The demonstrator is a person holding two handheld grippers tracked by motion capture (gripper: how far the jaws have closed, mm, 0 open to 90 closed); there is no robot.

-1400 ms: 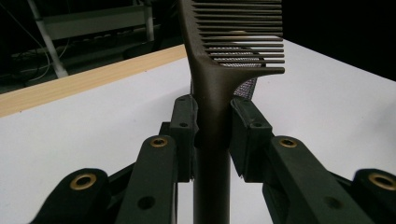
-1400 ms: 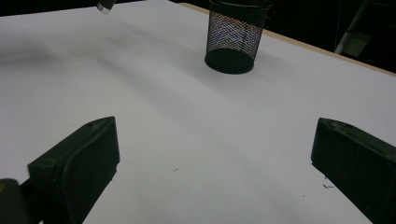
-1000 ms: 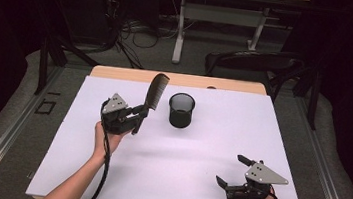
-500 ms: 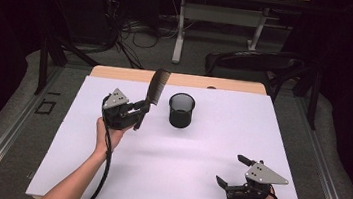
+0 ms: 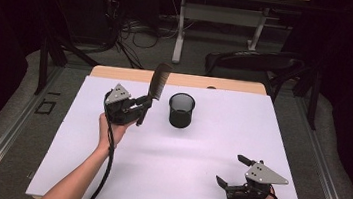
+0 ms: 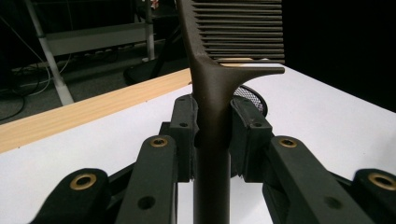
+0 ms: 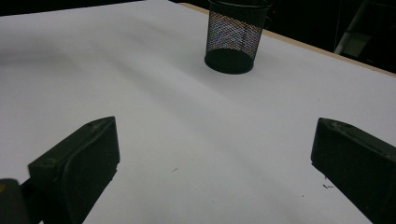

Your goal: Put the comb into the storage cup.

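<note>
1. High view: the left tongs (image 5: 139, 106) are clamped on the handle of a dark comb (image 5: 158, 81), which stands nearly upright with its toothed end high and tipped slightly toward the far edge. The black mesh pen cup (image 5: 181, 110) sits on the white table (image 5: 165, 179) just to the right of the comb, near it but not touching. The left hand (image 5: 113, 130) is by far the nearer to the cup; the right tongs (image 5: 229, 171) rest well apart at the near right corner, spread wide with nothing between them.

2. Left gripper view: the pads press both sides of the comb's handle (image 6: 212, 140), its long axis running straight up the middle, teeth (image 6: 243, 28) pointing right. The cup's rim (image 6: 250, 93) peeks out just behind and right of the handle, so the move I would expect is a short carry rightward, then lowering the comb endwise into the opening.

3. Right gripper view: the two pads stand far apart over bare table, and the mesh cup (image 7: 233, 39) stands upright well ahead.
</note>
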